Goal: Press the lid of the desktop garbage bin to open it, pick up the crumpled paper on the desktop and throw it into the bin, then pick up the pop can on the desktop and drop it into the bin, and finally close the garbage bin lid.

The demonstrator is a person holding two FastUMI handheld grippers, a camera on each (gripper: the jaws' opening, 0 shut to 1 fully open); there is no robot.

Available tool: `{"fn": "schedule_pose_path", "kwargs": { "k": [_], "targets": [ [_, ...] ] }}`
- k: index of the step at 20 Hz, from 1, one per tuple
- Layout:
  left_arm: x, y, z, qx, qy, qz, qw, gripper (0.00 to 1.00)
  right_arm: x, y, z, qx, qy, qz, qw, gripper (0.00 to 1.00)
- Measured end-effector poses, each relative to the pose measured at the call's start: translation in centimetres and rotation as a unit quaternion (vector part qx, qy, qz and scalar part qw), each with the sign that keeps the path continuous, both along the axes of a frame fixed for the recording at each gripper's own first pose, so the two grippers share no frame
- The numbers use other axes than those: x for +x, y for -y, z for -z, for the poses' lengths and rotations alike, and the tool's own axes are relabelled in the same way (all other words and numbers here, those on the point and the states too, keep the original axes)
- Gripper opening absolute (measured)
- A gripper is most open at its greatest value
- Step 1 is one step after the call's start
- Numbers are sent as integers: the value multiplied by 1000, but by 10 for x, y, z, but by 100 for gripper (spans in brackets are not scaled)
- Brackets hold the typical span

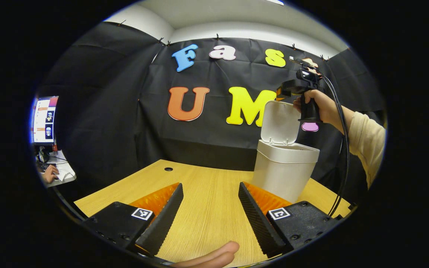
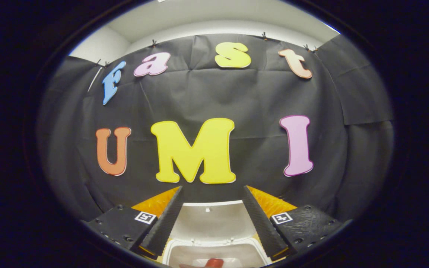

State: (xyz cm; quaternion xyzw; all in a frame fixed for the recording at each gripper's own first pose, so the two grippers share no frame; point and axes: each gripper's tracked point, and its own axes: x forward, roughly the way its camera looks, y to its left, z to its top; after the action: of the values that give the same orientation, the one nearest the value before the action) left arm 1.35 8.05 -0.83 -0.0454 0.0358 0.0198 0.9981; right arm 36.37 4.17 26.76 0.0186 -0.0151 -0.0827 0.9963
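The white desktop bin (image 1: 283, 169) stands on the wooden table (image 1: 199, 193), right of centre, with its lid (image 1: 279, 123) swung up and open. My left gripper (image 1: 210, 186) is open low over the table, left of the bin, with nothing between its fingers. A hand holds my right gripper (image 1: 282, 92) above the open bin. In the right gripper view, my right gripper (image 2: 212, 189) is open and empty over the raised lid (image 2: 214, 223). A red object (image 2: 214, 262), partly cut off, lies inside the bin's mouth (image 2: 171, 255).
A cable (image 1: 343, 149) hangs from the right gripper down past the bin's right side. The table has a small hole (image 1: 168, 169) near its far edge. A monitor (image 1: 45, 121) and a person's hand (image 1: 50, 173) sit at far left. A finger (image 1: 214, 255) shows at the bottom.
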Motion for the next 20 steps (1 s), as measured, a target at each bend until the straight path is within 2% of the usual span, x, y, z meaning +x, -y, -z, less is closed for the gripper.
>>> {"fn": "schedule_pose_path", "kwargs": {
  "k": [1, 3, 5, 7, 8, 9, 16, 17, 18, 20],
  "targets": [
    [0, 0, -1, 1, 2, -1, 1000, 97, -5, -1, -1, -8, -3, 0, 1000, 94],
    [0, 1, -1, 3, 4, -2, 1000, 96, -16, -2, 4, -17, -12, -3, 1000, 96],
    [-2, 0, -2, 7, 5, -2, 1000, 96, -27, -2, 8, -15, -24, -9, 1000, 99],
    [-4, 0, -4, 9, 9, -4, 1000, 96, -39, -3, 16, -9, -41, -17, 999, 96],
    [-5, 3, -6, 11, 12, -2, 1000, 96, -46, -2, 21, -10, -51, -19, 998, 99],
    [-5, 5, -8, 15, 15, 0, 1000, 96, -52, -2, 28, -10, -65, -22, 998, 96],
    [-1, 11, -3, 25, 9, -7, 1000, 96, -87, -4, 89, -7, -163, -49, 985, 94],
    [0, 11, -1, 26, 6, -9, 1000, 96, -89, -5, 98, -7, -173, -53, 984, 92],
    [1, 12, 2, 26, 3, -8, 1000, 96, -92, -7, 110, -7, -187, -58, 981, 94],
    [2, 14, 3, 29, 0, -7, 1000, 96, -94, -7, 127, -8, -208, -61, 976, 94]
  ]
}}
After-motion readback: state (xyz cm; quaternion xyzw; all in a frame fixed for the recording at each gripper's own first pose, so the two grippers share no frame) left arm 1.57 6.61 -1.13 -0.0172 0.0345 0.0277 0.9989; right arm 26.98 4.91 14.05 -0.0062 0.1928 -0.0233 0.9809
